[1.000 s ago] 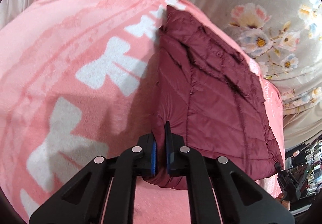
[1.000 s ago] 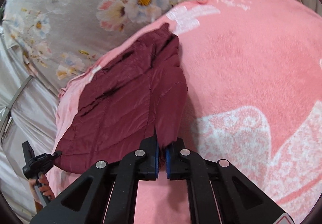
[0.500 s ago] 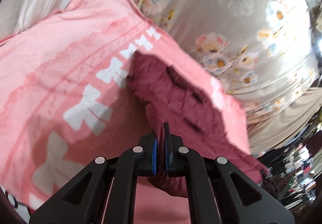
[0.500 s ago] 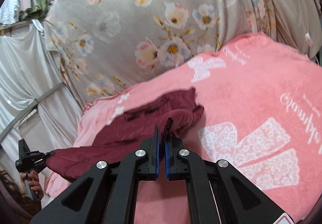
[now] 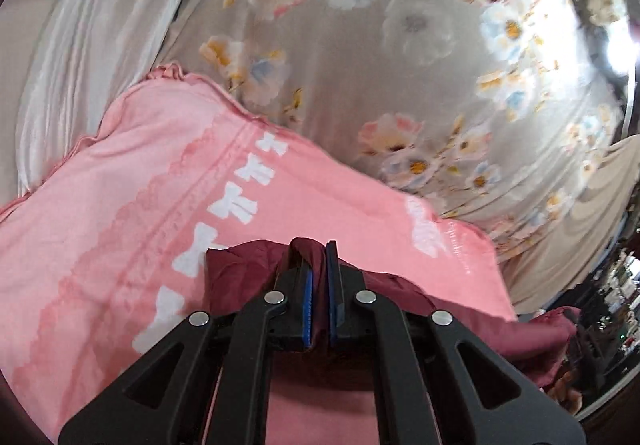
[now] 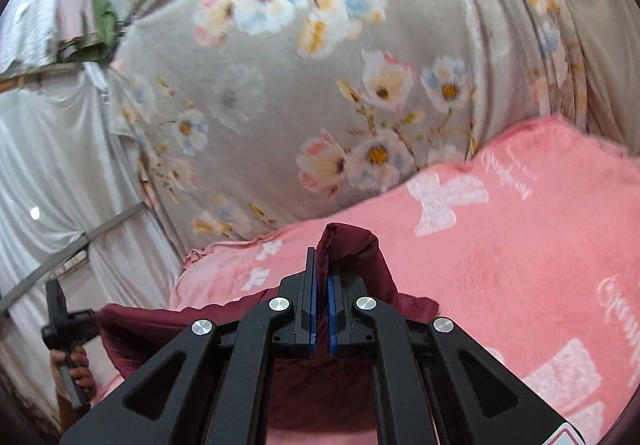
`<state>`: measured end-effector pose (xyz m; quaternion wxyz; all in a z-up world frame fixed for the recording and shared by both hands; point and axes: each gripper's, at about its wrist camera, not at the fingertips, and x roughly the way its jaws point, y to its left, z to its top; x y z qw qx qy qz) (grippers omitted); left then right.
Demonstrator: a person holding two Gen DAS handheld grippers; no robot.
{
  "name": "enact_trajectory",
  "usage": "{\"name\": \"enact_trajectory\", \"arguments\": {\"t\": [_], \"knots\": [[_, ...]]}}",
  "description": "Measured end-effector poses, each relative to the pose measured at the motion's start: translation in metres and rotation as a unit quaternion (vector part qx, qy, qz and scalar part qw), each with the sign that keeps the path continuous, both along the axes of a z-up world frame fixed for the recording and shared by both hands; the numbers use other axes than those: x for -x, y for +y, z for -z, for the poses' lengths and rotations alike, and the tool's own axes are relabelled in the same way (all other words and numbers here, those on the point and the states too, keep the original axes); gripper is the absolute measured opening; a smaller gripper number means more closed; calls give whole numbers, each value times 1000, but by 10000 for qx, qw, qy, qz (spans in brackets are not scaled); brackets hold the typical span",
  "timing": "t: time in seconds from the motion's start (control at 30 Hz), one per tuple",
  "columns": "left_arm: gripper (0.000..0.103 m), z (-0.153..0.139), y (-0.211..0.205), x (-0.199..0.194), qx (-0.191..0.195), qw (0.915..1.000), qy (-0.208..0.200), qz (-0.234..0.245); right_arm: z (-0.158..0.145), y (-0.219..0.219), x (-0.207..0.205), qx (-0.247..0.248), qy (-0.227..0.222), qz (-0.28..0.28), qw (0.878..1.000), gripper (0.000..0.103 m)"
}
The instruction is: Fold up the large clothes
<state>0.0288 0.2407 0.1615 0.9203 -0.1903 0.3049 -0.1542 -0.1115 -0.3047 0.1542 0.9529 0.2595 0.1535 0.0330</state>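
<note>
Both your left tool (image 5: pixel 319 273) and right tool (image 6: pixel 321 279) pinch the maroon jacket (image 5: pixel 480 321) above the pink blanket (image 5: pixel 120 205); slick fabric could slip free if you pull unevenly.

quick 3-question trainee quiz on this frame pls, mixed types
1. True or false: the left gripper is shut on the maroon quilted puffer jacket.
2. What does the right gripper pinch? A) pink fleece blanket with white bows B) the jacket C) grey floral curtain
3. Fill in: the jacket lies over the ____ blanket.

Key: 1 true; 2 B; 3 pink
</note>
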Motion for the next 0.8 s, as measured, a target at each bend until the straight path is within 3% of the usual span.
{"name": "enact_trajectory", "arguments": {"t": [0.17, 0.3, 0.63, 0.8], "knots": [[5, 50, -16, -84, -390, 9967, 635, -309, 48, -13, -84, -195, 630, 93, 9978, 4], [5, 87, -34, -126, -850, 9911, 895, -501, 83, -17, -132, -245, 1007, 208, 9944, 4], [5, 145, -64, -177, -1561, 9782, 1238, -586, 146, -31, -201, -441, 1688, 464, 9836, 4], [5, 171, -66, -193, -1627, 9741, 1475, -537, 174, -32, -220, -365, 2049, 498, 9768, 4]]}}
